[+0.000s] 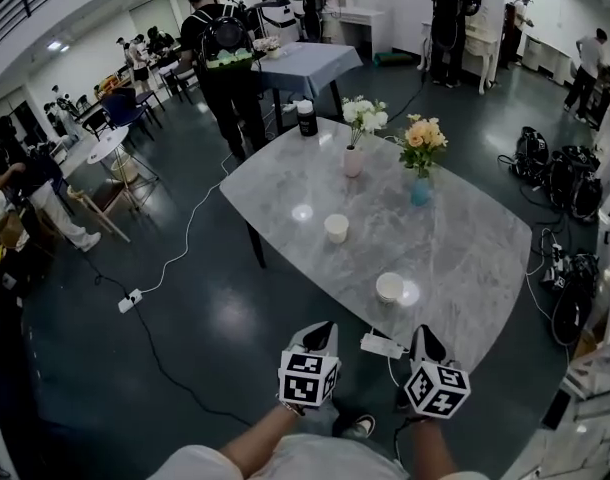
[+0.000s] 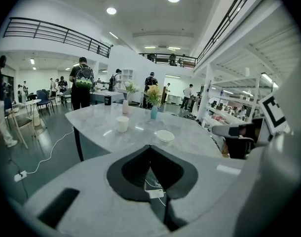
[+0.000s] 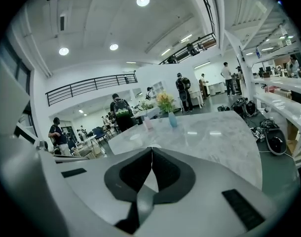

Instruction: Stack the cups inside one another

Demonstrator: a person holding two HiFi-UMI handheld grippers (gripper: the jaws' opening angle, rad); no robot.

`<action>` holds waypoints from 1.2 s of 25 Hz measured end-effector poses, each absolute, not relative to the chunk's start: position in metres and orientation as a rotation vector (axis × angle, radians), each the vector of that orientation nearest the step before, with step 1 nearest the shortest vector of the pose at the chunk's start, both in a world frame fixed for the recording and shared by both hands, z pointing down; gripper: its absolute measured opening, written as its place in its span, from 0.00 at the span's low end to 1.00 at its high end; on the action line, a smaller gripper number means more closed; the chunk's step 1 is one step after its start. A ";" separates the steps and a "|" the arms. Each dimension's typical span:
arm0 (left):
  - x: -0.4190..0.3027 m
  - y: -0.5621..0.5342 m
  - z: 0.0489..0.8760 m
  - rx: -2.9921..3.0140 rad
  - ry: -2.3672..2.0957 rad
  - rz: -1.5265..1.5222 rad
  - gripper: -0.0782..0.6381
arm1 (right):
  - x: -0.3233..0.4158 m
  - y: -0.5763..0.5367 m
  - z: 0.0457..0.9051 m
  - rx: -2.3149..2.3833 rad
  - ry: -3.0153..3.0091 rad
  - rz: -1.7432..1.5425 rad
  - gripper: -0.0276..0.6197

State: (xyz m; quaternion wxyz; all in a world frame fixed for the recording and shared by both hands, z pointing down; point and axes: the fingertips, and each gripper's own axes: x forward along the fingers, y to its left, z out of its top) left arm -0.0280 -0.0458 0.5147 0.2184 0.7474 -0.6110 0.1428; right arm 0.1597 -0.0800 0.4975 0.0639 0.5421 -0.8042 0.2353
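Observation:
Two white cups stand apart on the grey marble table (image 1: pixel 465 238): an upright one (image 1: pixel 336 227) near the middle and a lower, wider one (image 1: pixel 390 287) closer to the near edge. Both grippers hover side by side just short of that edge, with nothing in them. My left gripper (image 1: pixel 323 328) has its jaws together, and so does my right gripper (image 1: pixel 425 333). In the left gripper view the shut jaw tips (image 2: pixel 150 146) point at the table, where the upright cup (image 2: pixel 122 123) and the wide cup (image 2: pixel 165 136) stand. The right gripper (image 3: pixel 151 148) looks across the tabletop (image 3: pixel 214 137).
A pink vase with white flowers (image 1: pixel 353 160) and a blue vase with orange flowers (image 1: pixel 421 190) stand at the table's far side, a black bottle (image 1: pixel 306 118) at its far end. A white power adapter (image 1: pixel 382 345) with cable lies below the near edge. Bags (image 1: pixel 560 178) sit on the floor at right.

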 end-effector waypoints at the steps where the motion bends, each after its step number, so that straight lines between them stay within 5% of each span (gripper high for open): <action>1: -0.029 -0.047 0.514 2.076 -1.689 0.394 0.10 | 0.156 -0.081 0.496 1.635 -2.437 0.713 0.06; 14: -0.110 -0.132 0.511 2.171 -1.621 0.373 0.10 | 0.023 -0.147 0.477 1.605 -2.534 0.744 0.06; 30: -0.169 -0.192 0.542 2.117 -1.556 0.387 0.10 | -0.038 -0.208 0.512 1.601 -2.388 0.722 0.06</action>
